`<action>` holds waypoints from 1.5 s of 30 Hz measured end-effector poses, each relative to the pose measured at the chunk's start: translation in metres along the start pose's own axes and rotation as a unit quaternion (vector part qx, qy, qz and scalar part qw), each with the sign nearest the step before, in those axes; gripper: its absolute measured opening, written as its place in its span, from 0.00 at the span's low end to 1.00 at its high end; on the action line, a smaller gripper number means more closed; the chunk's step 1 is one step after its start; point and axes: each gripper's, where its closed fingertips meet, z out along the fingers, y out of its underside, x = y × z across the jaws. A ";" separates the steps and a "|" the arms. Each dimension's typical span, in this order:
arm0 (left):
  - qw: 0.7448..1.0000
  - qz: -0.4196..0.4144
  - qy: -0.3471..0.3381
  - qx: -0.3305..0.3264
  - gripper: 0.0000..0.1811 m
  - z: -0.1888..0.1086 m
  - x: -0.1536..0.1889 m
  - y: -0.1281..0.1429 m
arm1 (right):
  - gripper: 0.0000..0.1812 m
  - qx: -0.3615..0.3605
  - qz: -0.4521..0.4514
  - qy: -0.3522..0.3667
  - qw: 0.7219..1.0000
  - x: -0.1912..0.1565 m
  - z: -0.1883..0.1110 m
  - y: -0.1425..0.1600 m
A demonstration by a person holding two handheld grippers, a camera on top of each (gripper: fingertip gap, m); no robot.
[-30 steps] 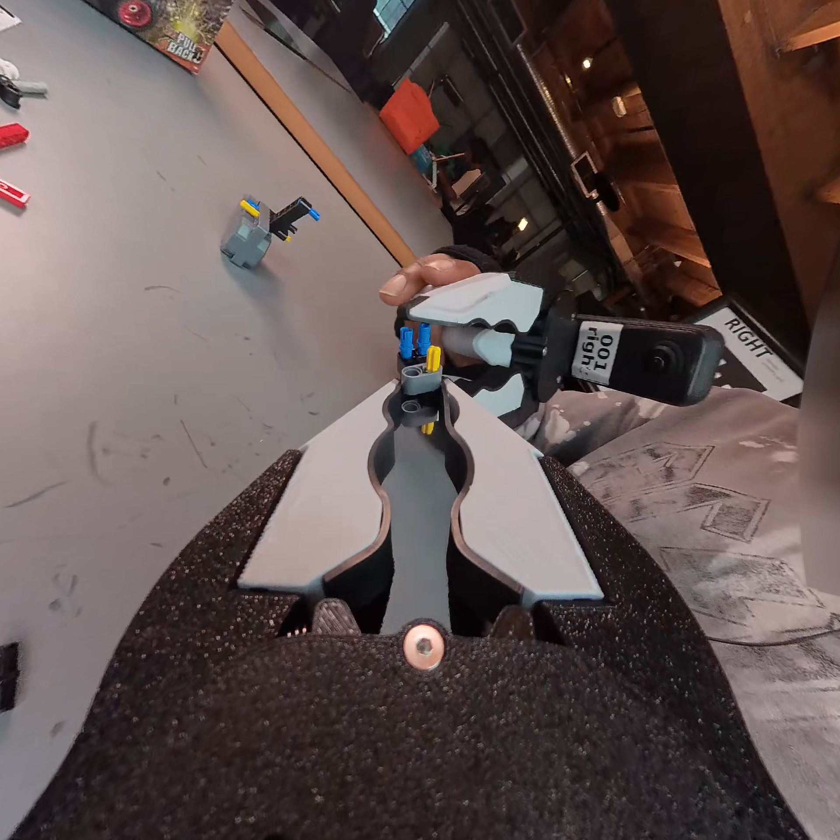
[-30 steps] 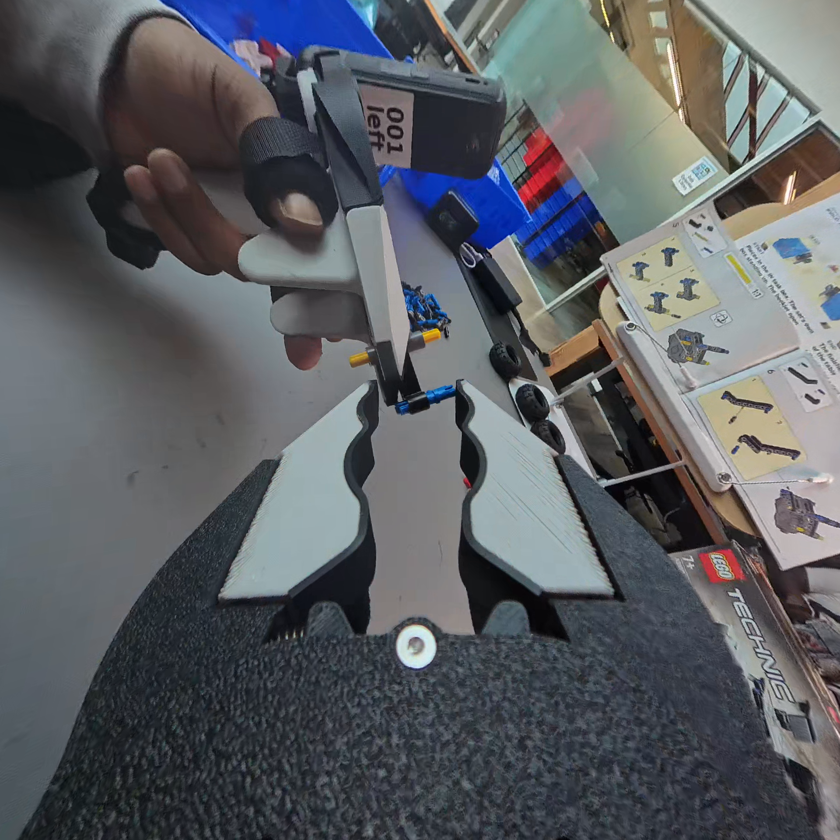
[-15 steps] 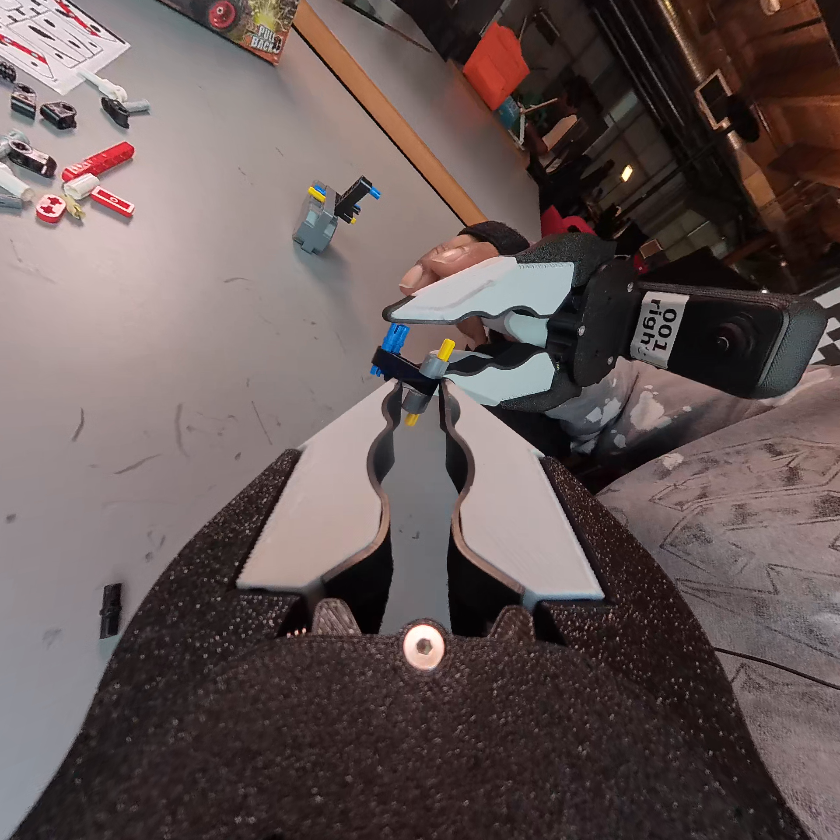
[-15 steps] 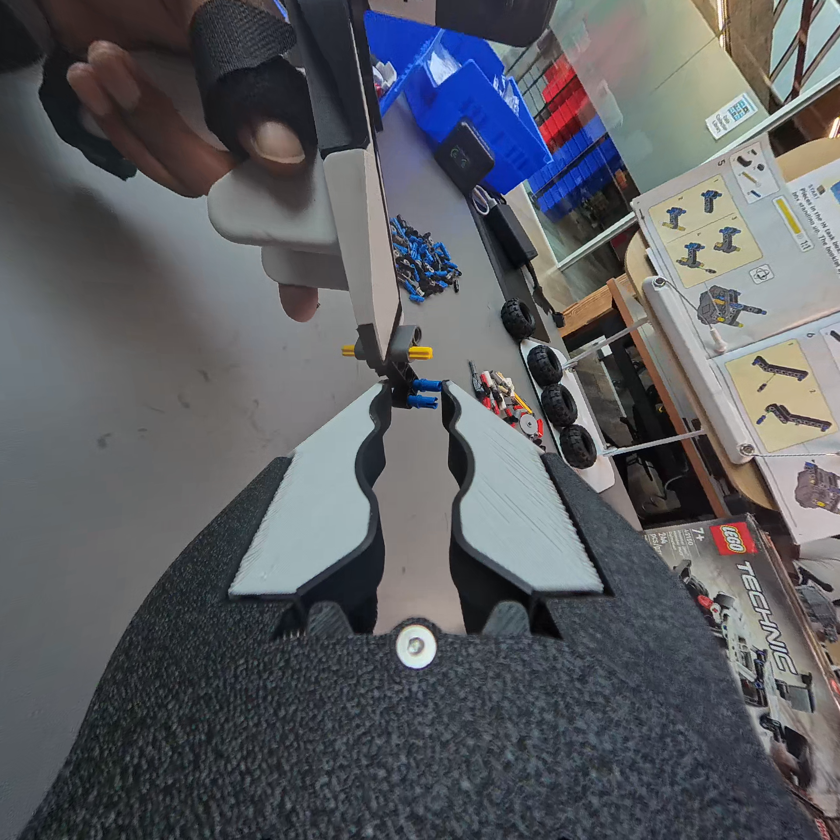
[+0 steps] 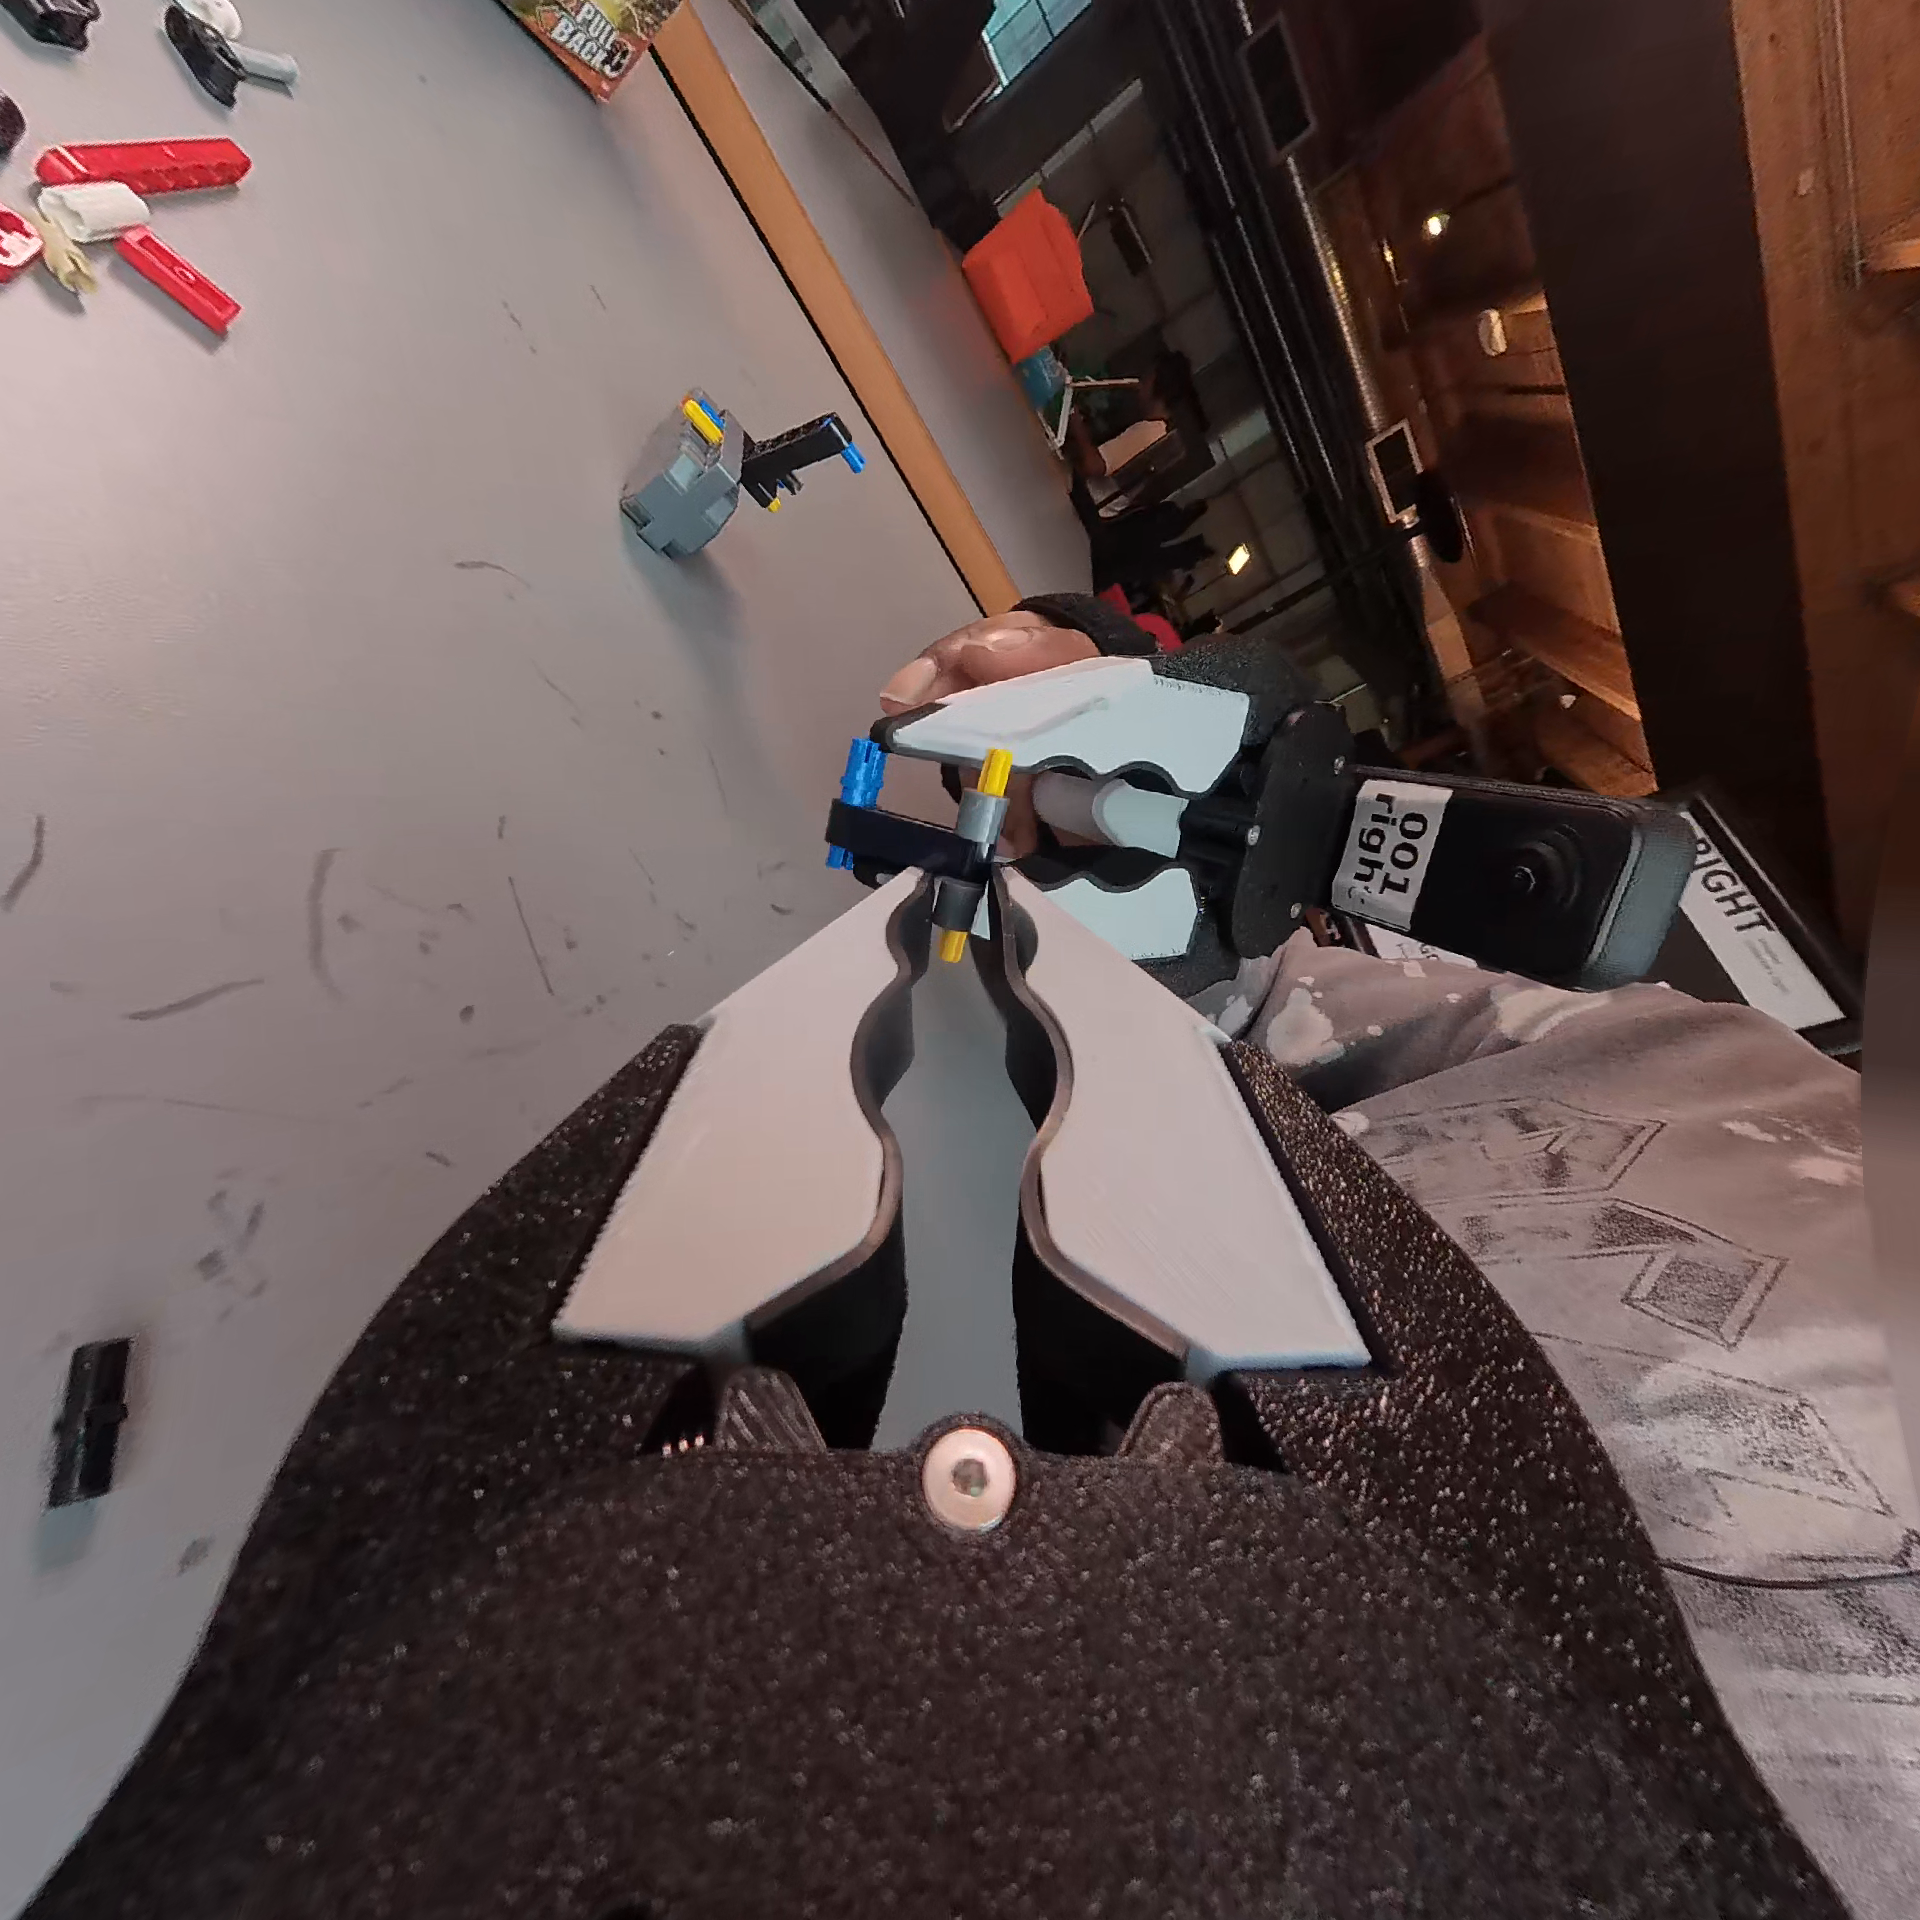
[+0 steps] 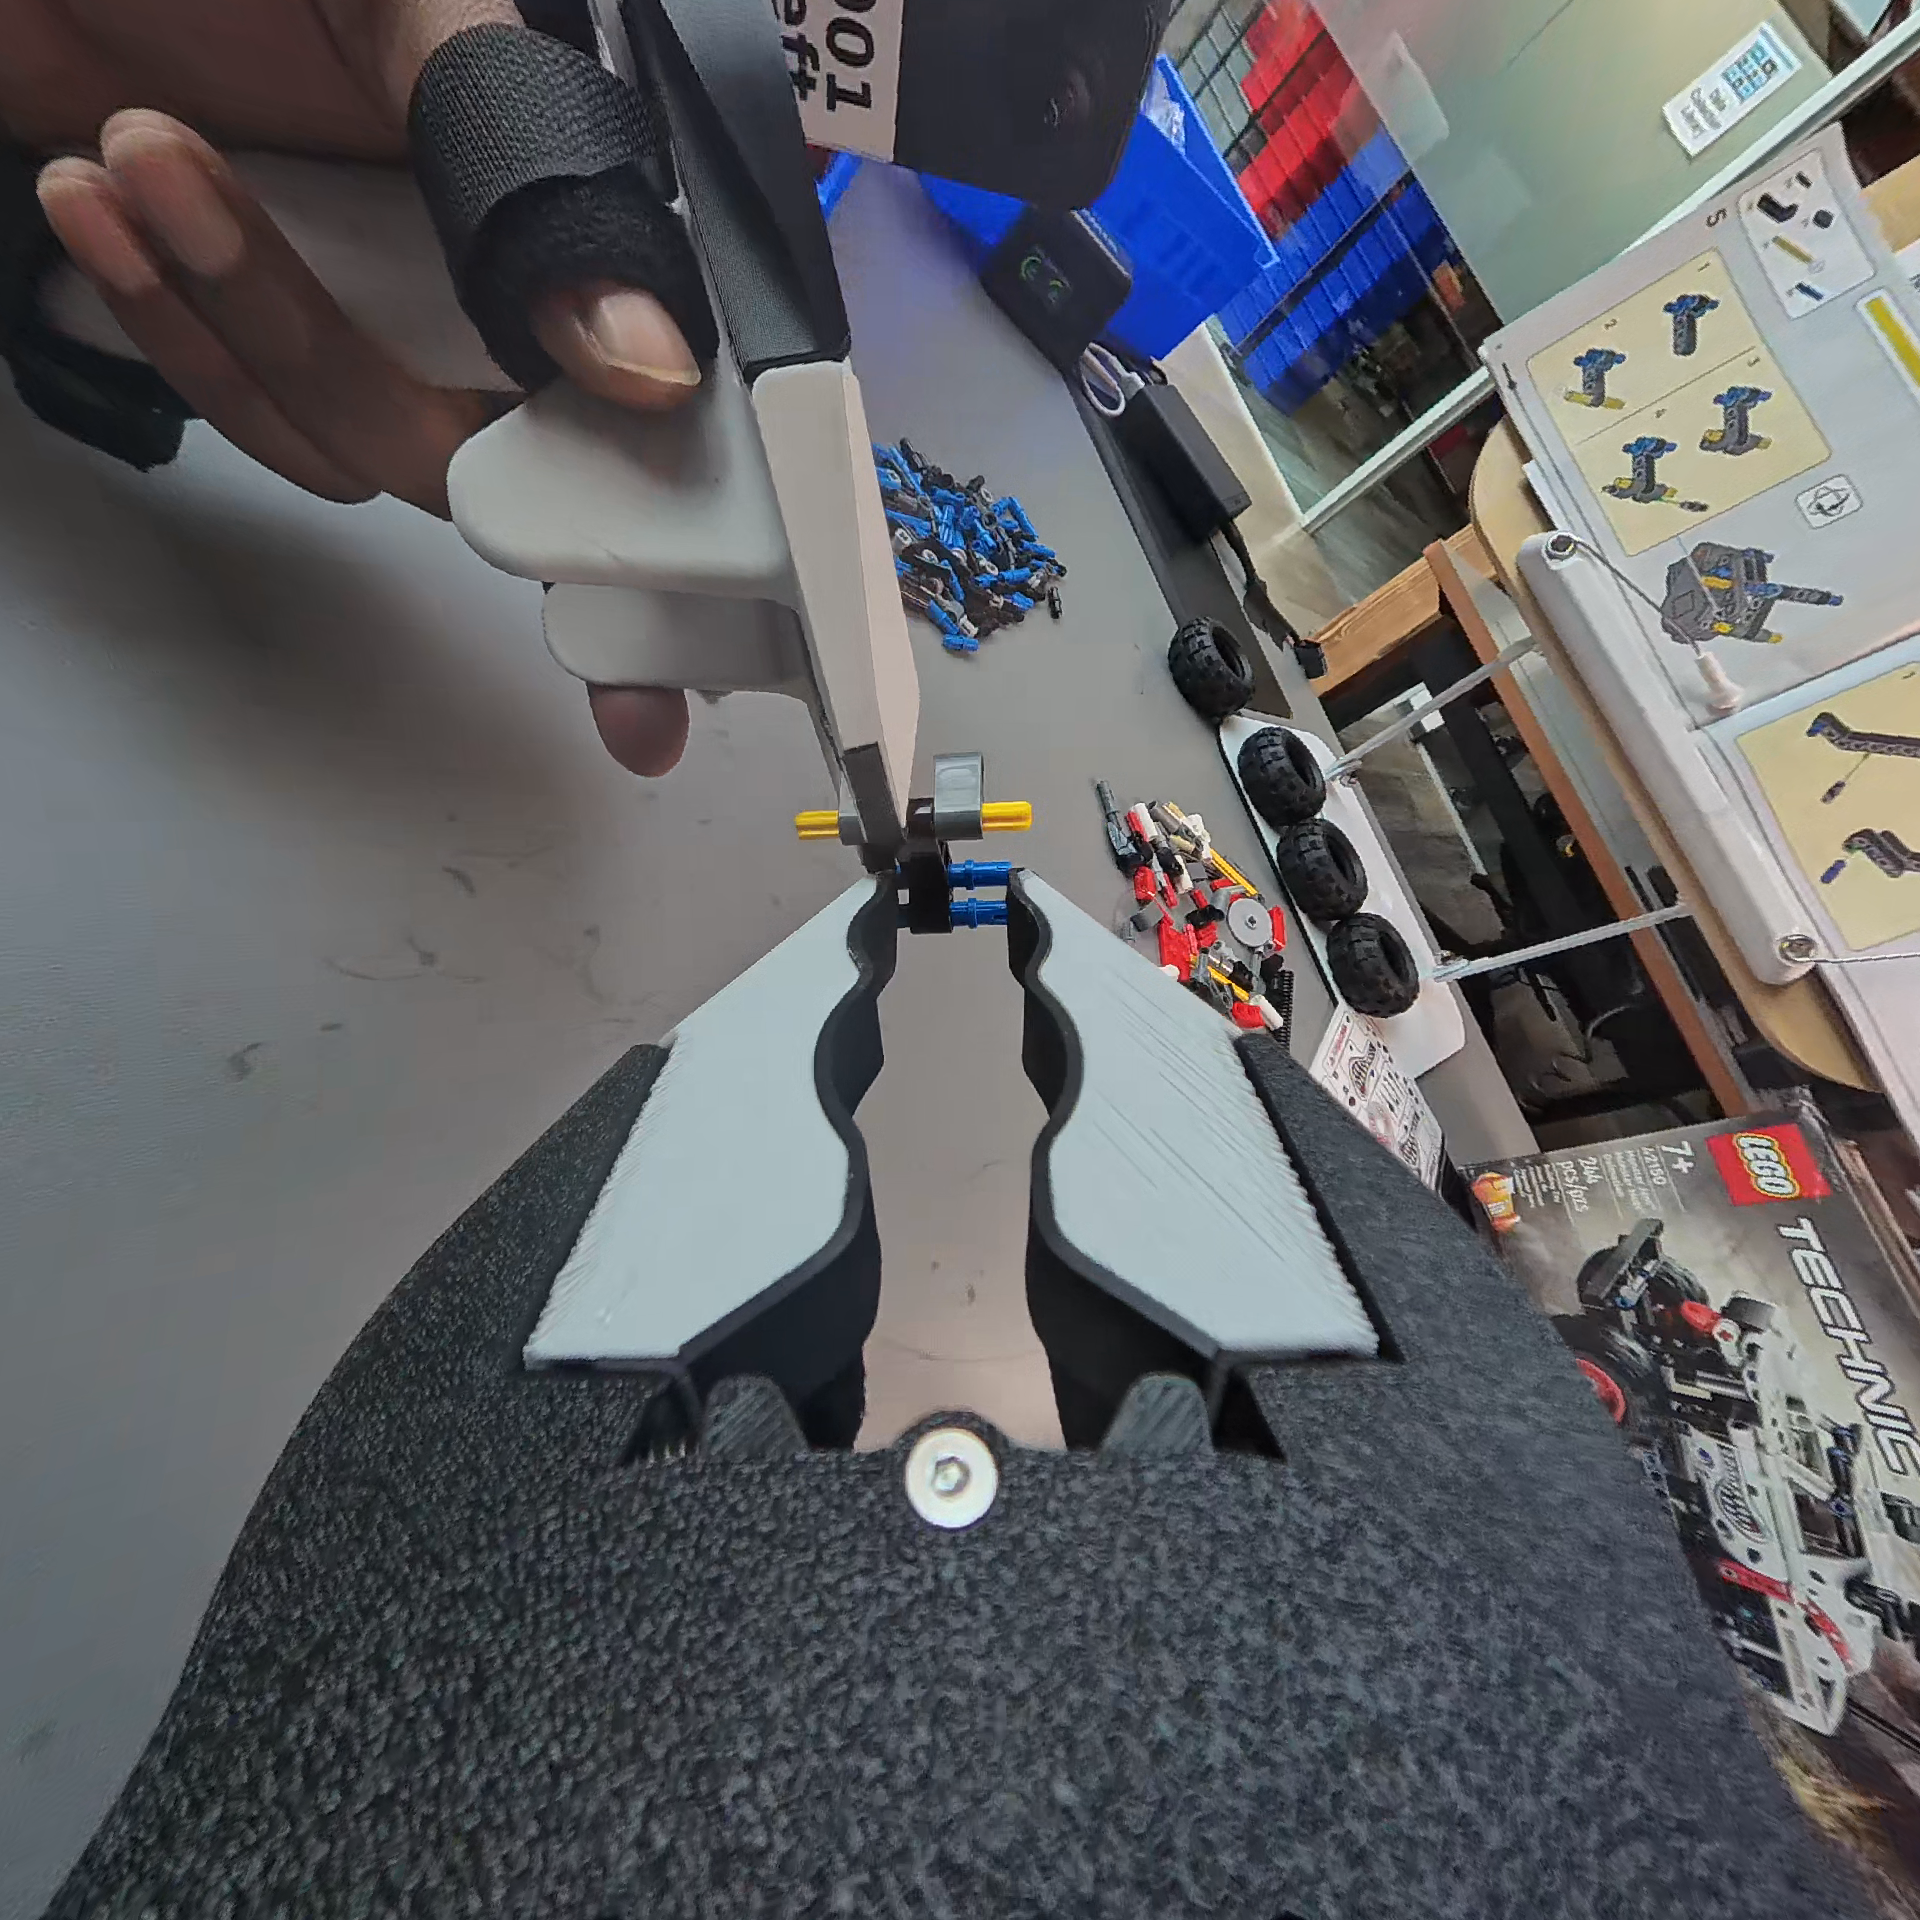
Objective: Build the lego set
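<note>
A small assembly, a black beam (image 5: 902, 833) with two blue pins (image 5: 858, 771) and a grey connector on a yellow axle (image 5: 983, 805), is held in the air between both grippers. My left gripper (image 5: 958, 896) is shut on the grey connector end. In the right wrist view the left gripper's fingers (image 6: 868, 665) come down from above onto the connector (image 6: 956, 795). My right gripper (image 6: 948, 896) is closed across the black beam (image 6: 923, 896) and blue pins (image 6: 977, 891); one fingertip touches the beam, the other the pin ends. It also shows in the left wrist view (image 5: 873, 800).
A grey motor block with a black beam (image 5: 686, 488) stands on the grey table (image 5: 312, 727). Red and white parts (image 5: 145, 166) lie far left, a black piece (image 5: 88, 1418) near left. A blue-black pin pile (image 6: 956, 540), tyres (image 6: 1320, 862), mixed parts (image 6: 1195, 904), the set box (image 6: 1714, 1299) and instruction sheets (image 6: 1683, 416) are on the right. Only a small space, under 4 cm, lies between the two pairs of fingers. The black piece (image 5: 88, 1418) is about 12 cm from both grippers' fingertips.
My right gripper's jaws have narrowed from wide open onto the blue pins and black beam. The assembly has turned in the left gripper, with the beam now pointing sideways.
</note>
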 end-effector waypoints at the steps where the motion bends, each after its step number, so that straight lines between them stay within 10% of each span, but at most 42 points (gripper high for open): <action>1: 1.000 -0.003 0.013 0.001 0.04 0.000 0.003 0.000 | 0.10 0.005 0.005 -0.005 1.000 -0.001 -0.001 -0.001; 45: 0.997 0.033 0.076 -0.009 0.03 -0.005 0.028 0.000 | 0.11 0.083 0.002 -0.048 0.995 0.001 -0.020 -0.013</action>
